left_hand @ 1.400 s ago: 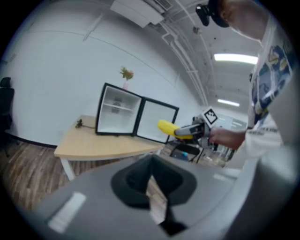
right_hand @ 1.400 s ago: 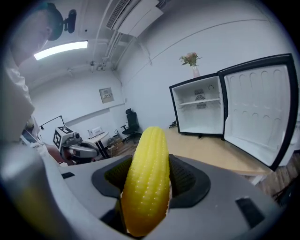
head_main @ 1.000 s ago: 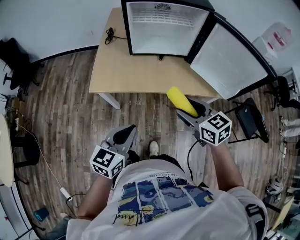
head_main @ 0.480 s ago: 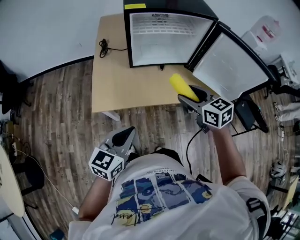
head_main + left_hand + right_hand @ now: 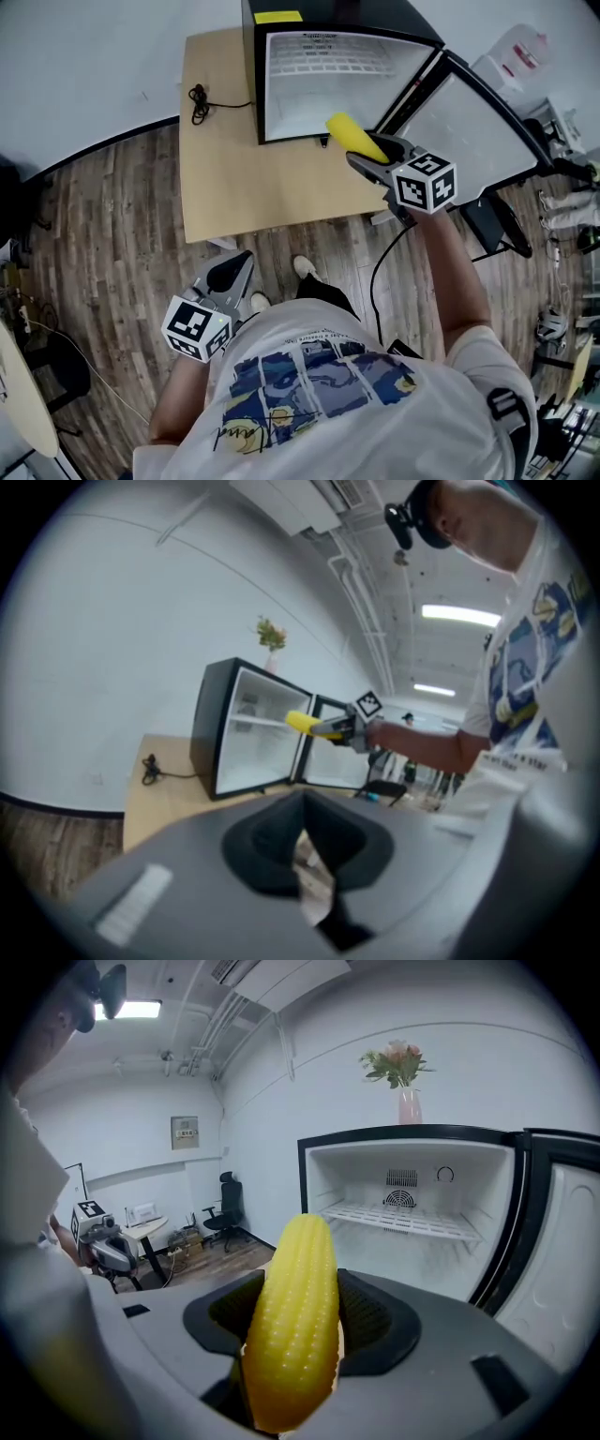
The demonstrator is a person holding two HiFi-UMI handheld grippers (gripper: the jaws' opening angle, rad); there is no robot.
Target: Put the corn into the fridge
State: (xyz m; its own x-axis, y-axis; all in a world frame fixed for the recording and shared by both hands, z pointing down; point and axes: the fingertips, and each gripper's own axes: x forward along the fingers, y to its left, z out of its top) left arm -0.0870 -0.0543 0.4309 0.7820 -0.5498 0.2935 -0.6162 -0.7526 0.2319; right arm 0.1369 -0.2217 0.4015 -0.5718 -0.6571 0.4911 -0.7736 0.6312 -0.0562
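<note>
Currently the yellow, kernel-textured cob of corn (image 5: 292,1326) is clamped in the right gripper (image 5: 372,156). The jaws are closed against its two sides, and its rounded tip projects forward past them. The corn is held in the air above the light wooden table (image 5: 234,187), in front of the small black fridge with a white interior (image 5: 319,89). The right gripper view shows the compartment ahead, so the corn is not yet inside. The fridge door (image 5: 469,131) is swung fully aside. A white wire shelf (image 5: 403,1221) crosses the upper part of the compartment, and nothing can be seen on it.

The left gripper (image 5: 228,272) hangs low beside the person's body, well apart from the fridge. Its jaws are drawn together at the tips with nothing between them.

Handling notes, judged from appearance:
- The cob looks glossy and evenly moulded, so it is probably a light, stiff replica.
- It is round and tapered, so it may roll or slide forward out of the pads.
- The present hold at mid-length appears sound. A hold nearer the tip would be less secure.
- When released it may roll, so lay it lengthwise on the shelf or the fridge floor.
</note>
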